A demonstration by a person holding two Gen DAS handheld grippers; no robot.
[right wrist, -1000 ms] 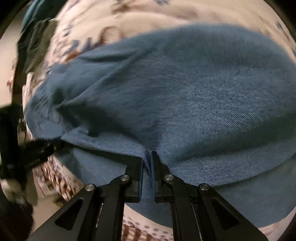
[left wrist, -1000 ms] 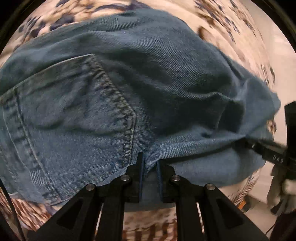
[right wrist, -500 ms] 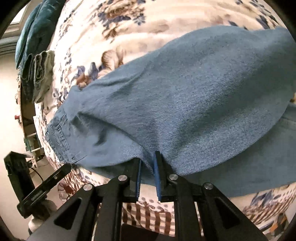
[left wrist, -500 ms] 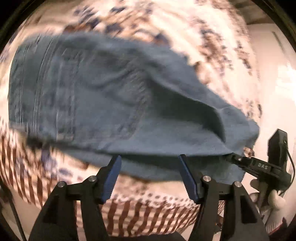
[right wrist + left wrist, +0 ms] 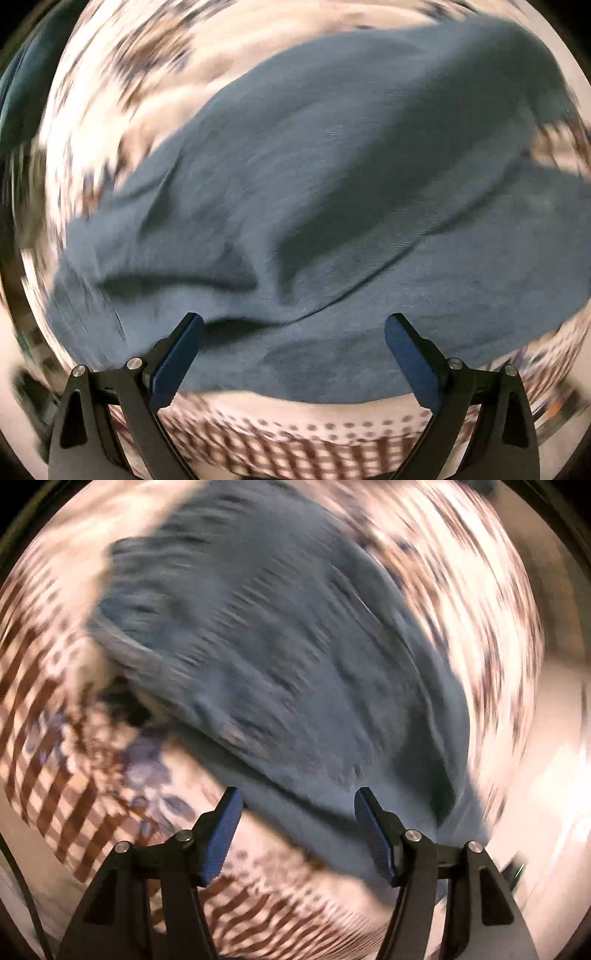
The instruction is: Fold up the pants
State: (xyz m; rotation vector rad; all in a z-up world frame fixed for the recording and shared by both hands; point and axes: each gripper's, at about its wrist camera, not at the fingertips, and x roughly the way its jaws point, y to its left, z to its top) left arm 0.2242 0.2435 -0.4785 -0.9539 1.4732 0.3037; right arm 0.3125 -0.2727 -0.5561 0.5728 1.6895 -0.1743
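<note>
Blue denim pants [image 5: 280, 657] lie folded over on a floral cloth, blurred by motion in the left wrist view. My left gripper [image 5: 297, 794] hangs open above their near edge, nothing pinched between its blue pads. In the right wrist view the pants [image 5: 332, 177] fill most of the frame, rumpled with a raised fold near the middle. My right gripper [image 5: 293, 319] stands wide over that fold, its jaws opening, and the pads do not press on the denim.
The floral tablecloth [image 5: 110, 782] has a brown checked border near the front edge [image 5: 314, 439]. Dark folded clothes [image 5: 14, 85] sit at the far left of the right wrist view. Pale floor [image 5: 554, 738] shows beyond the cloth on the right.
Both grippers have let go of the denim: the left opened first and swung away with a roll, the right opened just now. The released fold has dropped onto the pants.
</note>
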